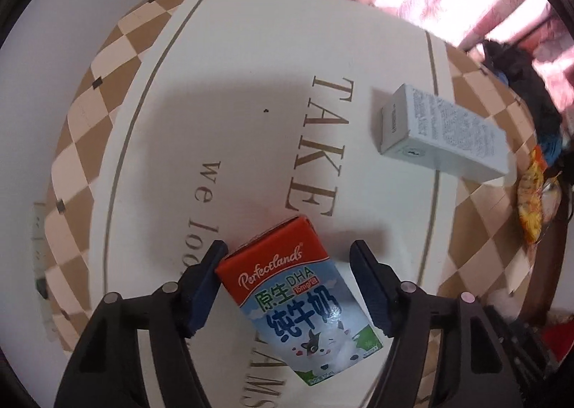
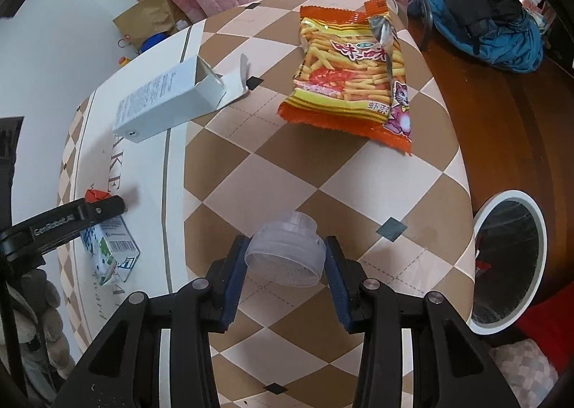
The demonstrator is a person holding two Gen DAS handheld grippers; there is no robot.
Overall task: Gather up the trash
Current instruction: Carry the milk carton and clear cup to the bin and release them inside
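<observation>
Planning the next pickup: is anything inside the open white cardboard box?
The white cardboard box lies on its side, end flaps torn open. Only bare white inner walls show at the mouth; deeper inside is hidden from view.

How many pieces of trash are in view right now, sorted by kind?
Milk carton: 1, between the left gripper fingers
White cardboard box, end flap open: 1
Snack bag: 1
Clear plastic cup: 1, in the right gripper
Total: 4
</observation>
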